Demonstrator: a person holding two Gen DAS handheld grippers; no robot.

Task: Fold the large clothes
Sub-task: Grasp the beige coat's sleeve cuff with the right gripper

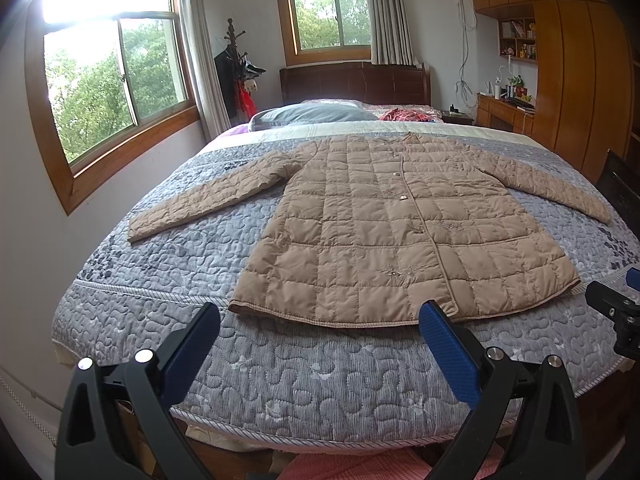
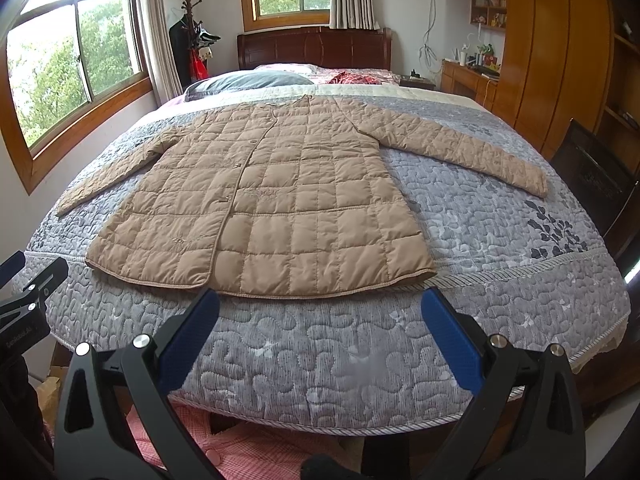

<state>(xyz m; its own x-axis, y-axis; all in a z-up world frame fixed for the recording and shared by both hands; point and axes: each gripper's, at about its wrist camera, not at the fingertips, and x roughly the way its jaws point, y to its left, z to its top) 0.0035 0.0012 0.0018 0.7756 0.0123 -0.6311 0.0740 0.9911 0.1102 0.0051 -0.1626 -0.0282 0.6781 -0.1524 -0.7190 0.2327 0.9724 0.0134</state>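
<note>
A tan quilted coat (image 1: 380,224) (image 2: 264,196) lies flat and face up on the bed, buttoned, both sleeves spread out to the sides, hem toward me. My left gripper (image 1: 320,316) hovers open just short of the hem, near its left half, holding nothing. My right gripper (image 2: 320,300) is open too, just in front of the hem's right half, with nothing between its blue pads. Each gripper shows at the edge of the other's view: the right gripper (image 1: 616,308) and the left gripper (image 2: 28,288).
The bed carries a grey-blue quilted bedspread (image 1: 304,376) (image 2: 500,248), with a grey pillow (image 1: 308,114) and red cloth near the dark headboard (image 2: 316,48). Windows line the left wall. A wooden wardrobe (image 2: 560,60) and desk stand on the right, a dark chair (image 2: 592,176) beside the bed.
</note>
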